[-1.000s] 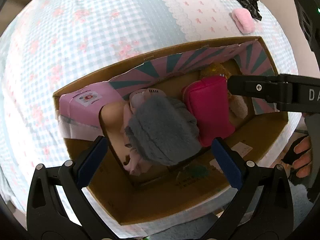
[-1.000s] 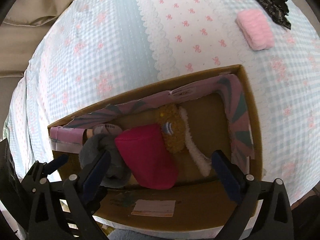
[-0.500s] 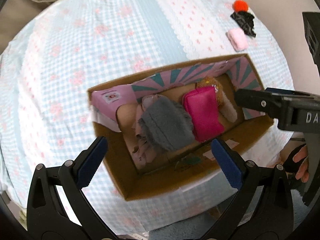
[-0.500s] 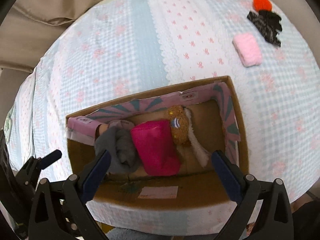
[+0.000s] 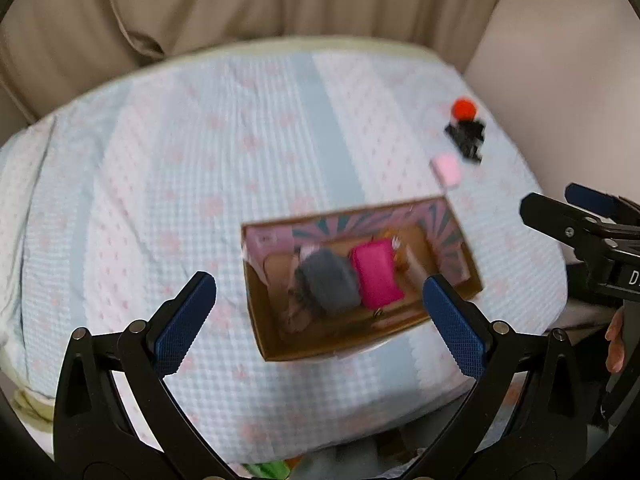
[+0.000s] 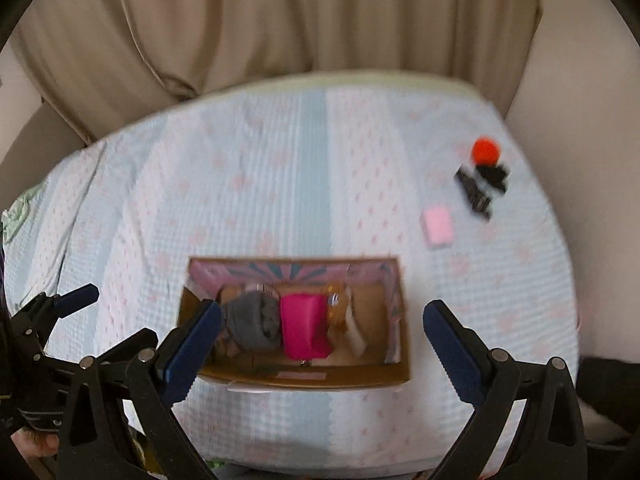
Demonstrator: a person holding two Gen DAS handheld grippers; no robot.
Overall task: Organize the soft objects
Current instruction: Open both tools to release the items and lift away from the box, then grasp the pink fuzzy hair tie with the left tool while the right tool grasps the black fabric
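Observation:
A cardboard box [image 5: 276, 344] [image 6: 394, 372] with a pink and teal lining sits on the bed. It holds a grey fuzzy item [image 5: 330, 284] [image 6: 256, 316], a magenta pouch [image 5: 376, 276] [image 6: 302, 330] and a brown plush toy [image 6: 338, 308]. A pink pad [image 5: 448, 170] [image 6: 438, 226], a black cloth [image 5: 468, 138] [image 6: 482, 186] and an orange pom-pom [image 5: 464, 109] [image 6: 485, 151] lie far right on the bedspread. My left gripper [image 5: 320, 320] [image 6: 48, 312] and right gripper [image 6: 324, 344] [image 5: 576, 208] are open, empty, high above and behind the box.
The bed has a light blue and white gingham spread [image 5: 200, 160] with pink flowers. Beige curtains [image 6: 280, 20] hang behind it and a beige wall [image 5: 560, 60] stands to the right. The bed's near edge drops off below the box.
Both grippers have pulled back and up from the box, so the box looks much smaller and the whole bed and curtains come into view. Box contents are unchanged.

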